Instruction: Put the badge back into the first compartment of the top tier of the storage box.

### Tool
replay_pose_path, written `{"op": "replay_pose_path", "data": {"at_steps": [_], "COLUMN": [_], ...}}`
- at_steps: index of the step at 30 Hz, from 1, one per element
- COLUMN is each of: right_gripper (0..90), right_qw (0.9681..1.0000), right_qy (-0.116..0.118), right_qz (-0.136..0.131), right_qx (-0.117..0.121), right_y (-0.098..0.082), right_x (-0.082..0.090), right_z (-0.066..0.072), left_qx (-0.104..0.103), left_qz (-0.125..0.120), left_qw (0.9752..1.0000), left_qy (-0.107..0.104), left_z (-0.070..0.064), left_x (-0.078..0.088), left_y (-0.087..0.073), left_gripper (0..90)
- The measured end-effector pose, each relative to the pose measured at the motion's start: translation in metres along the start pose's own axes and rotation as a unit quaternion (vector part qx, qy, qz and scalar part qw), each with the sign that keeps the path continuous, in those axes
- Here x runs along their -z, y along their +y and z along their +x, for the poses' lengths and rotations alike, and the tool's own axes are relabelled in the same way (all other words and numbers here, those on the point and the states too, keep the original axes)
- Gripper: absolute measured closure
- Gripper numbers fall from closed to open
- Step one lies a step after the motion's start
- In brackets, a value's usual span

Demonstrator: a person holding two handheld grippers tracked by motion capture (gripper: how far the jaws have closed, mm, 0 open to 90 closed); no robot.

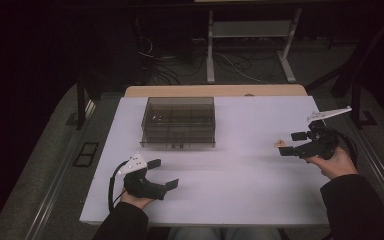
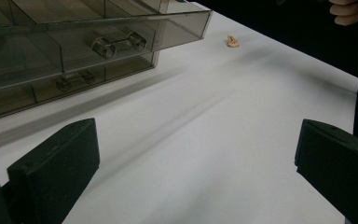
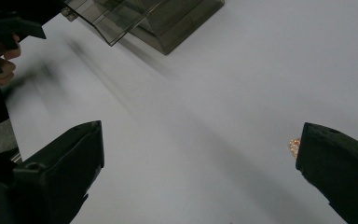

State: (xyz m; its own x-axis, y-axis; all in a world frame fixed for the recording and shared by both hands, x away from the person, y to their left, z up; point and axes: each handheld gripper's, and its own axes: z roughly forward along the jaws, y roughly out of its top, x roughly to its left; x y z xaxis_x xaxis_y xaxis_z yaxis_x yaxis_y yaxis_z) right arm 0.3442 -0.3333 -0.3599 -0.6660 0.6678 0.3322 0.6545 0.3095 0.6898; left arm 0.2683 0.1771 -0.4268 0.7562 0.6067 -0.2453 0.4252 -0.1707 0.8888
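Observation:
A small orange piece lies on the white table at the right. My right gripper is open beside it, jaws pointing left. In the right gripper view the orange piece sits just against the inner edge of the right-hand jaw, outside the gap's middle. My left gripper rests open near the front left, holding nothing. A smoky transparent drawer box stands at the back centre. In the left gripper view its upper drawer is pulled partly out, and the orange piece shows far off.
The drawers have small metal handles. A wooden strip borders the table's far edge, with a white stand and cables on the floor beyond. A wide stretch of bare table separates the two grippers.

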Motion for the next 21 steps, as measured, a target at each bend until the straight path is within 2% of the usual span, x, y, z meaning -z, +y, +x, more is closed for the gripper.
{"op": "replay_pose_path", "data": {"at_steps": [12,21], "right_gripper": [0.2,0.2], "right_qw": [0.9995,0.9995], "right_qy": [-0.01,-0.009], "right_qz": [0.011,0.013], "right_qx": [-0.027,-0.028], "right_y": [-0.002,-0.001], "right_x": [-0.007,-0.016], "right_z": [-0.021,-0.03], "left_qx": [-0.001,-0.002], "left_qz": [0.001,0.001], "left_qw": [1.0,1.0], "left_qy": [-0.001,-0.003], "left_z": [0.0,0.0], "left_x": [0.0,-0.001], "left_y": [0.0,0.0], "left_gripper": [0.0,0.0]}}
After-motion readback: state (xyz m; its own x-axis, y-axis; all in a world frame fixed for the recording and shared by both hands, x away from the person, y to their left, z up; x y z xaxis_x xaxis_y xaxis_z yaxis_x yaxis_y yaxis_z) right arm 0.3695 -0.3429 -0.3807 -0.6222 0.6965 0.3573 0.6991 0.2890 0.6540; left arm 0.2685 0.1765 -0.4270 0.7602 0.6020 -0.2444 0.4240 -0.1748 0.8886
